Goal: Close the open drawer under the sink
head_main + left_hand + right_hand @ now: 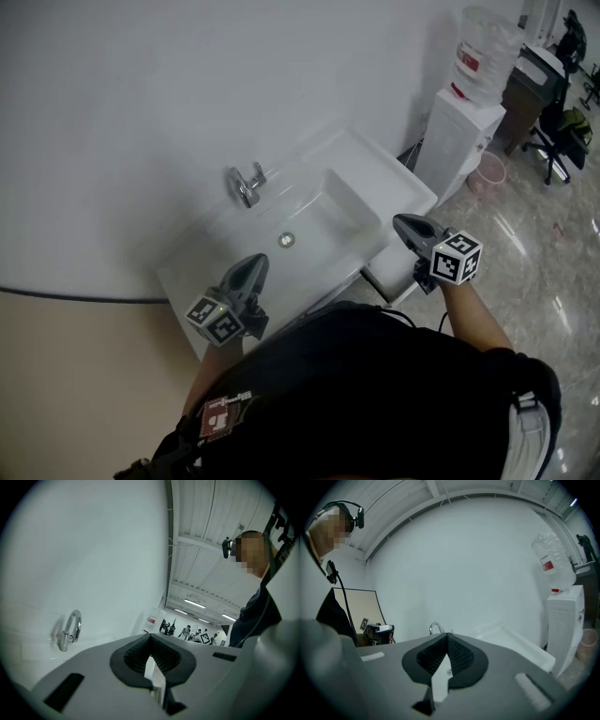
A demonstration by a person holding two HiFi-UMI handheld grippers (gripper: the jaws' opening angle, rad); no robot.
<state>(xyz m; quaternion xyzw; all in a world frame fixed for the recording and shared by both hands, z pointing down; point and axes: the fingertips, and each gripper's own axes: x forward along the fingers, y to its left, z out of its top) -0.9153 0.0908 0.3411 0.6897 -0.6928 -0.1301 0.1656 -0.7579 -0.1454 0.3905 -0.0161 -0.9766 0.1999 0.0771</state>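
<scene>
Currently white wall [187,94] fills the back; white sink [375,164] sits against it, water dispenser [459,141] just past the sink's right end; drawer [389,274] sticks out open below the sink's front-right corner; right gripper [403,225] hovers above that corner, just over the drawer, jaws closed, nothing in them; left gripper [255,265] over the sink's front edge toward its left, jaws also closed and empty; faucet [246,184] at the back rim; drain [286,240] mid-basin.
</scene>
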